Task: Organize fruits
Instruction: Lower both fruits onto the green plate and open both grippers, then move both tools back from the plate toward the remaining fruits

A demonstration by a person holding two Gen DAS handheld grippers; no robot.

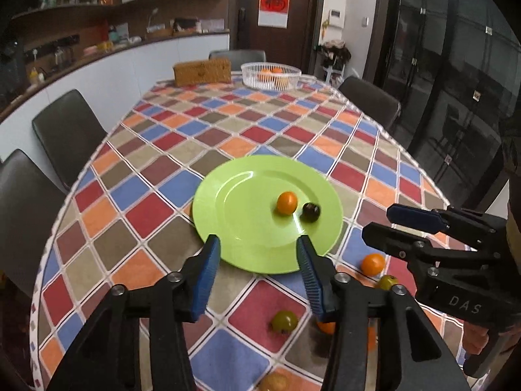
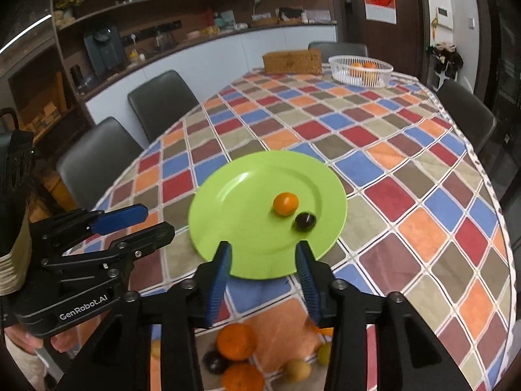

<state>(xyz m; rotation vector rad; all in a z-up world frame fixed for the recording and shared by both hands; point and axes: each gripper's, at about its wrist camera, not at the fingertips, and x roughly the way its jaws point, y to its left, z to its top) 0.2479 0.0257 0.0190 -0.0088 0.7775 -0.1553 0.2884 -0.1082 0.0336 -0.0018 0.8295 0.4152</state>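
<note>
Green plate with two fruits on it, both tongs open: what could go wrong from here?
1. The orange fruit and dark fruit touch on the smooth green plate; grabbing or adding one may roll the other.
2. Loose fruits cluster under the right tongs, so pinching two seems likely.
3. Left tongs crowd the right.

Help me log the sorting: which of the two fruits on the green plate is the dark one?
The dark fruit is the one nearer the green plate's rim, on the right. Its neighbour, the orange fruit, sits closer to the plate's middle.
</note>
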